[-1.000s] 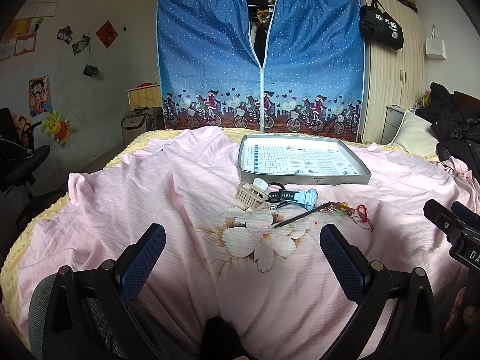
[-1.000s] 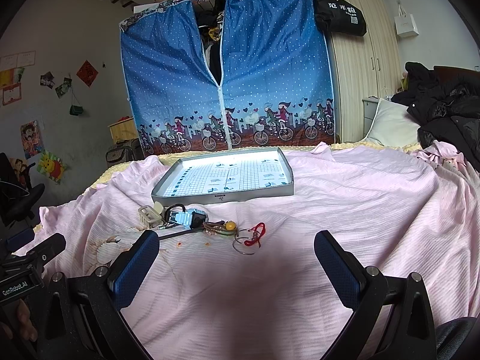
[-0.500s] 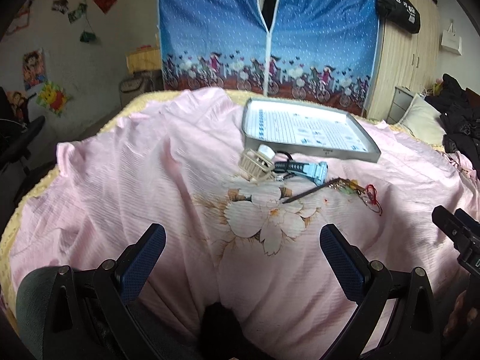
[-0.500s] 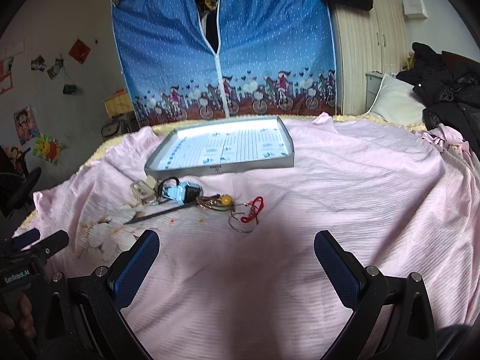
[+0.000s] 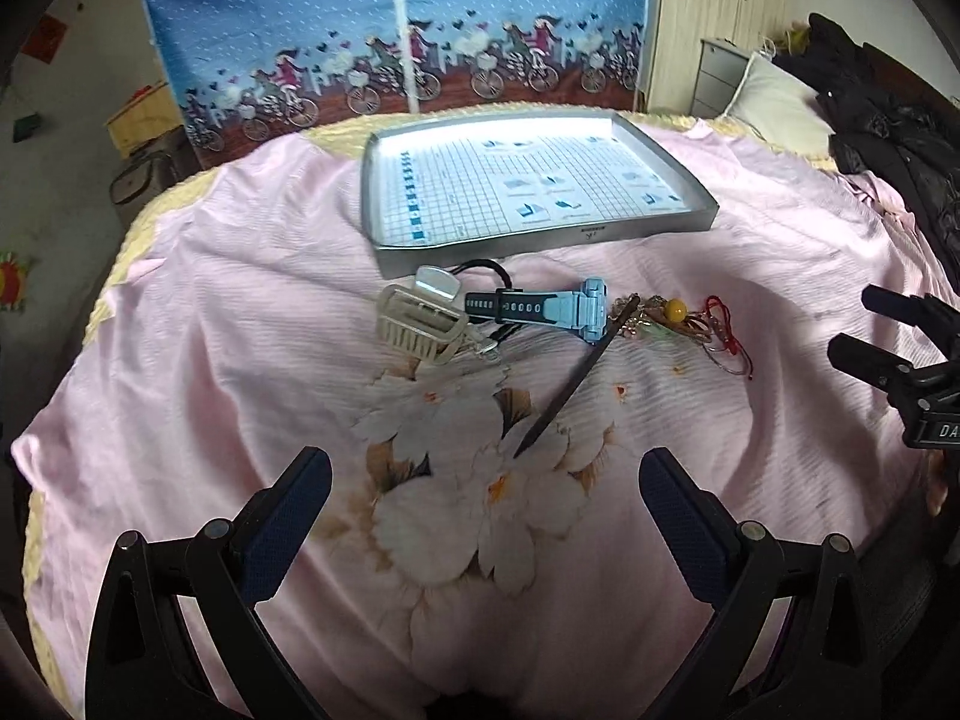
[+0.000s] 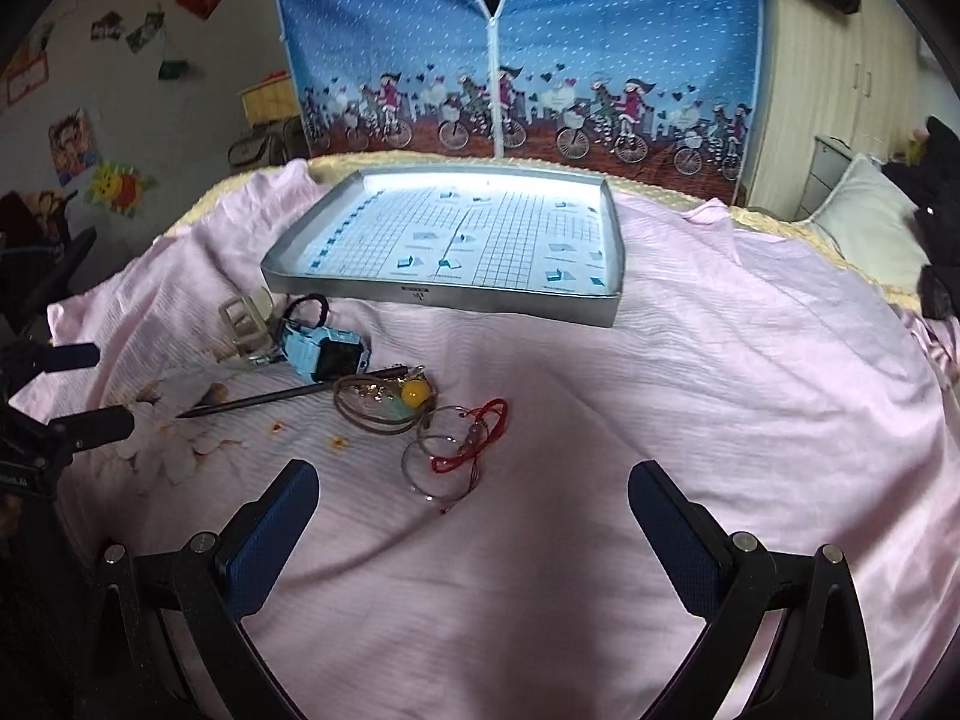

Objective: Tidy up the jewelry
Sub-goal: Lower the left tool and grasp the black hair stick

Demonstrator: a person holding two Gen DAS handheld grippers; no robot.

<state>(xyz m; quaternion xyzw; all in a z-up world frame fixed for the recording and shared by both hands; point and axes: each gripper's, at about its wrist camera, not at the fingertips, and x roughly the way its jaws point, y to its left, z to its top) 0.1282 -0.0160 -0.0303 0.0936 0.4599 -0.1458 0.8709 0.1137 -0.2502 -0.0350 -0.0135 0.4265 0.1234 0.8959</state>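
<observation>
A silver tray (image 5: 543, 235) (image 6: 456, 299) with a grid-printed liner lies on the pink bedspread. In front of it sit a cream hair claw (image 5: 417, 324) (image 6: 245, 319), a blue watch (image 5: 540, 306) (image 6: 327, 351), a dark hair stick (image 5: 567, 381) (image 6: 270, 399), a brown cord bracelet with a yellow bead (image 6: 384, 405) (image 5: 675, 310), and a red string with wire bangles (image 6: 462, 450) (image 5: 726, 339). My left gripper (image 5: 486, 525) is open, short of the hair stick's tip. My right gripper (image 6: 471, 525) is open just before the bangles.
A blue fabric wardrobe (image 6: 510, 60) stands beyond the bed's far edge. A wooden cabinet (image 5: 708, 18), a pillow (image 5: 774, 105) and dark clothes (image 5: 888, 120) are on the right. Bare bedspread (image 6: 750, 390) spreads right of the jewelry.
Both grippers have moved forward and tilted down toward the jewelry pile, which now looks larger and closer. Both stay open. Nothing on the bed has moved.
</observation>
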